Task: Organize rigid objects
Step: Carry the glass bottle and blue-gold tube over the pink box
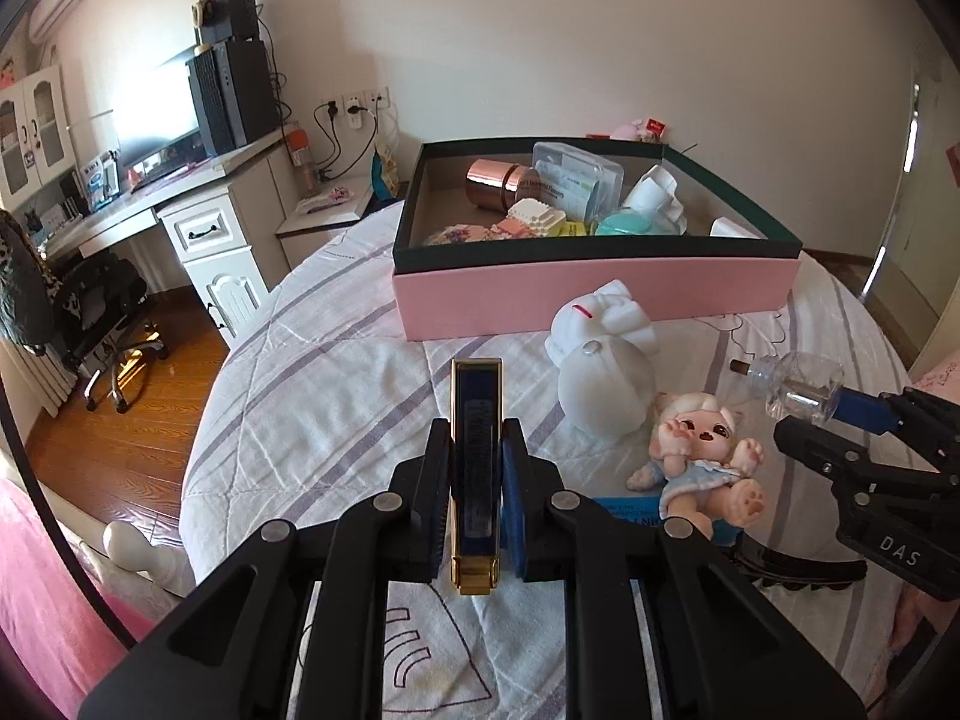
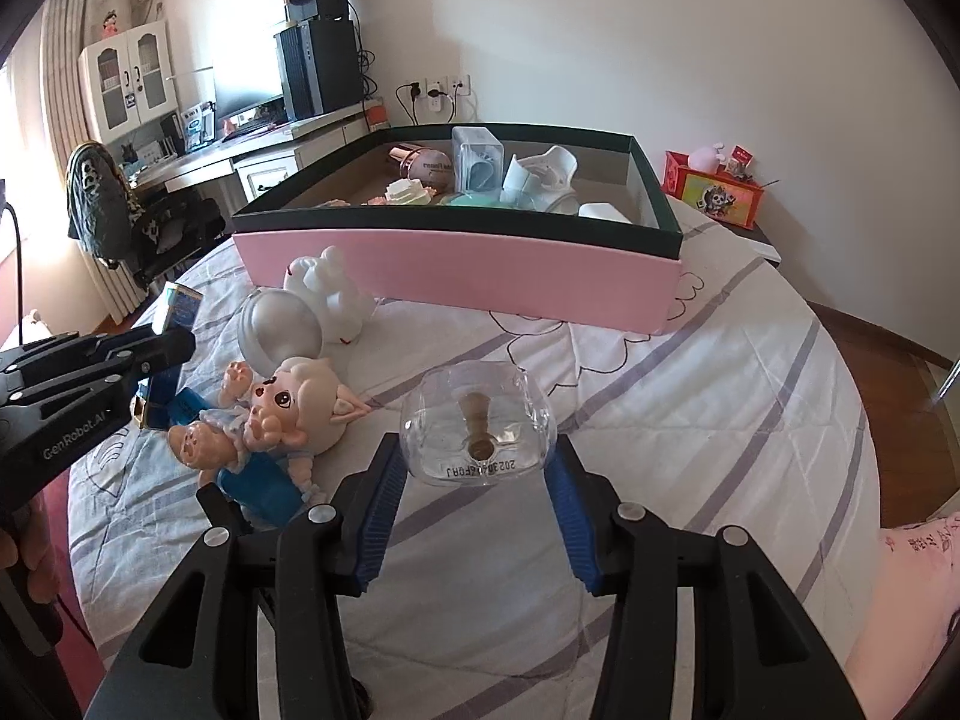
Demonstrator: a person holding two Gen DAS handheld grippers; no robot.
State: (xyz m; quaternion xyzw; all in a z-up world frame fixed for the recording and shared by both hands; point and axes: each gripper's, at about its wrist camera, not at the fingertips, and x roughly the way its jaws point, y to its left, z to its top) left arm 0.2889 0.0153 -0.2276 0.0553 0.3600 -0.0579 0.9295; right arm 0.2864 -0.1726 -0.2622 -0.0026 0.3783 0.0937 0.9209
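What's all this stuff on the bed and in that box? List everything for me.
storage box: one, pink with dark green rim, far side of the bed, open
items in box: rose-gold can, clear plastic case, cream block toy, mint round thing, white pieces
white rabbit figure: one, on the bed before the box
doll: one, pale pink, blue dress, lying on the quilt
blue flat pack: one, under the doll
slim blue-and-gold box: one, clamped in the left hand-held gripper
clear glass bottle: one, cork stopper, gripped by the right hand-held gripper
desk: white, far left
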